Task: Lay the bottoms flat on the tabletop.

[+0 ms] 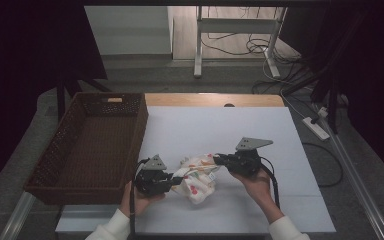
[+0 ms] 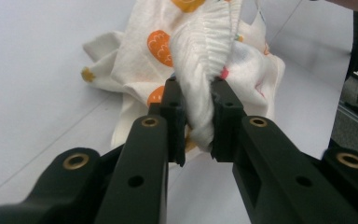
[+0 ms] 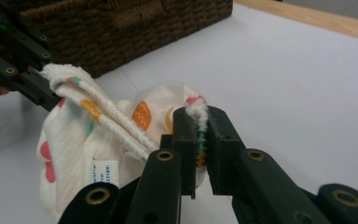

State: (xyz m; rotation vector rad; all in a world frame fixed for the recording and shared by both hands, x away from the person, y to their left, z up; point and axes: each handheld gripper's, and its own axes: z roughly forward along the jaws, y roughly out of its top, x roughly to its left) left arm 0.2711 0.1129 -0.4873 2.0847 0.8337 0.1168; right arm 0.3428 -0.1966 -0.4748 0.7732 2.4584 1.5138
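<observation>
Both claws are clenched on the ribbed waistband of the little printed garment [image 1: 198, 176] at lower centre, left gripper [image 1: 172, 178] and right gripper [image 1: 221, 160] pulling it taut, probably to carry it to the wicker basket [image 1: 60, 145] at left.

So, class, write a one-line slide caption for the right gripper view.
Right tool and left tool pinch the garment by its ribbed band beside the basket.
</observation>
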